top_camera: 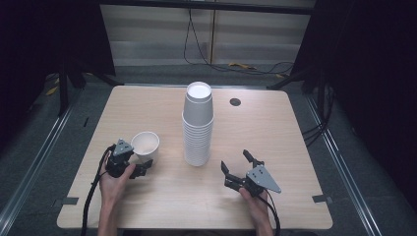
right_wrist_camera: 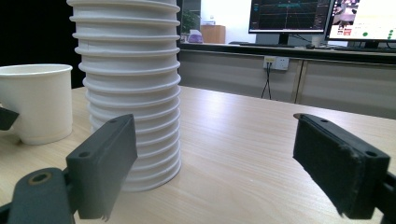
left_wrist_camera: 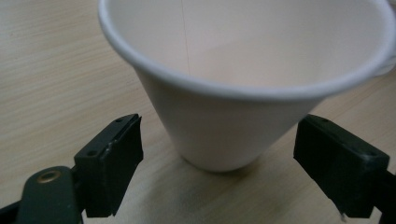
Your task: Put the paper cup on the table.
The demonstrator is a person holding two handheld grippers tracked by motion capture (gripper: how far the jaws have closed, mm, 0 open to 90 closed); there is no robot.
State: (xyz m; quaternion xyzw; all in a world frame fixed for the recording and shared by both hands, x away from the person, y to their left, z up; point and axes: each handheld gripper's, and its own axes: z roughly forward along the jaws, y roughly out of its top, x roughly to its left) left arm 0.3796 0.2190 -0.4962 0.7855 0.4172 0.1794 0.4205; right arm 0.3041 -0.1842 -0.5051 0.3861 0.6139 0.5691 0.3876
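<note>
High view is showing the left gripper (top_camera: pixel 141 166) sitting with jaws spread wide around a single paper cup (top_camera: pixel 145 145), not touching it, while the right gripper (top_camera: pixel 241 164) is resting wide apart and empty, the inverted cup stack (top_camera: pixel 198 125) standing just ahead to its left

A light wooden table (top_camera: pixel 275 132) carries a single white paper cup (left_wrist_camera: pixel 243 88), standing upright between the left gripper's spread jaws, and a tall stack of upturned cups (right_wrist_camera: pixel 128 88) just beyond the right gripper's left-hand jaw.
</note>
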